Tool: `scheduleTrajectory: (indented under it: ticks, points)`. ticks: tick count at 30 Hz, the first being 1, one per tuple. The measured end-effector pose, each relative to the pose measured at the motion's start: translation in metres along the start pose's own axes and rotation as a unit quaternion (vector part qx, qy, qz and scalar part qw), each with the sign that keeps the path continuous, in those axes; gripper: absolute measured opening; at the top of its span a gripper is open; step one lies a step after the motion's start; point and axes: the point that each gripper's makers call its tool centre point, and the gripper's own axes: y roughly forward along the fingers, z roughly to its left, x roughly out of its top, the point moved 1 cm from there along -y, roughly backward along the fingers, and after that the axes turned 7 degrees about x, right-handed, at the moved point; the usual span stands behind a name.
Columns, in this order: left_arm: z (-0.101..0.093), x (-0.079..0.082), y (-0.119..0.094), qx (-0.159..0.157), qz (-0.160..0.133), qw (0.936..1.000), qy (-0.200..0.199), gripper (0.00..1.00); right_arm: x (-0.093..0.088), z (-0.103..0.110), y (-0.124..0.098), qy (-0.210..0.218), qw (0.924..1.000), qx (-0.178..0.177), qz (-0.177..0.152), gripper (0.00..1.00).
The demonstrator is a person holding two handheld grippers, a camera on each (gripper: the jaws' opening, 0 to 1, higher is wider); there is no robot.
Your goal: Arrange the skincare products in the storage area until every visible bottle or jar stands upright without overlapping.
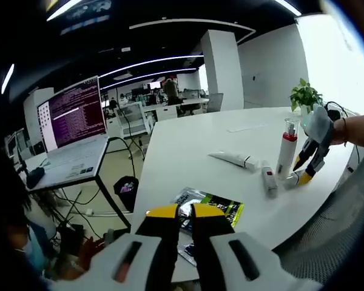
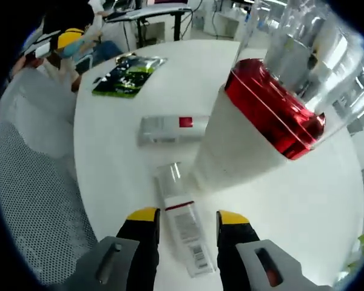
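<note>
The right hand-held gripper [image 2: 185, 219] has its jaws apart, 1 on each side of a small lying tube [image 2: 183, 227] but not yet touching it. The tube's long axis runs along the jaws' direction, away from the camera toward the tall bottle [image 2: 255, 127]. This bottle, white with a red band and clear cap, stands upright on the white desk [image 2: 109, 157] just beyond the tube. A second tube [image 2: 170, 130] lies flat left of the bottle, crosswise. I judge the right gripper is nearer to the tubes. The left hand-held gripper [image 1: 178, 213] is well apart from the bottle [image 1: 287, 148], jaws almost together, above a green packet [image 1: 213, 204], holding nothing.
</note>
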Motion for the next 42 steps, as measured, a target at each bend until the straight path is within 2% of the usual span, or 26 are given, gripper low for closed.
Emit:
scheduleTrajectory:
  ticks: [6, 10, 13, 18, 21, 26, 30, 32, 35, 38, 42]
  points:
    - [-0.001, -0.003, 0.001, -0.004, 0.006, 1.0000, 0.005, 0.03, -0.001, 0.001, 0.002, 0.000, 1.0000, 0.003, 0.006, 0.29]
    - [-0.002, -0.003, 0.001, -0.005, 0.006, 0.9999, 0.008, 0.04, 0.001, 0.006, 0.003, -0.016, 0.9996, 0.006, 0.024, 0.25]
    - [-0.002, -0.003, 0.001, -0.006, 0.006, 0.9999, 0.007, 0.05, 0.002, 0.011, 0.004, -0.029, 0.9990, 0.007, 0.034, 0.19]
    - [0.000, -0.002, 0.001, -0.003, 0.004, 1.0000, 0.007, 0.06, 0.002, 0.015, 0.004, -0.051, 0.9978, 0.000, 0.042, 0.17]
    - [0.000, -0.001, 0.001, -0.002, 0.002, 1.0000, 0.004, 0.07, 0.000, 0.014, 0.003, -0.004, 0.9987, -0.006, 0.050, 0.16]
    - [0.002, -0.002, 0.001, 0.002, 0.005, 1.0000, -0.006, 0.09, 0.003, 0.016, 0.003, -0.026, 0.9980, -0.015, 0.055, 0.16]
    - [0.002, -0.003, 0.002, 0.001, 0.012, 0.9999, -0.007, 0.12, 0.004, 0.025, 0.004, -0.016, 0.9993, 0.000, 0.035, 0.15]
    - [0.001, 0.001, 0.003, 0.000, 0.014, 0.9998, 0.011, 0.14, 0.004, 0.030, 0.003, -0.020, 0.9992, 0.011, 0.033, 0.15]
    - [0.002, 0.010, 0.003, 0.001, 0.006, 0.9989, 0.047, 0.13, 0.006, 0.029, -0.004, -0.048, 0.9983, -0.002, 0.035, 0.15]
    - [-0.002, 0.013, 0.005, -0.027, 0.026, 0.9979, 0.053, 0.18, 0.014, 0.031, -0.014, -0.028, 0.9996, 0.001, 0.003, 0.15]
    - [-0.012, 0.032, 0.009, -0.055, 0.024, 0.9968, 0.052, 0.20, 0.027, 0.039, -0.026, 0.001, 0.9988, 0.013, -0.048, 0.16]
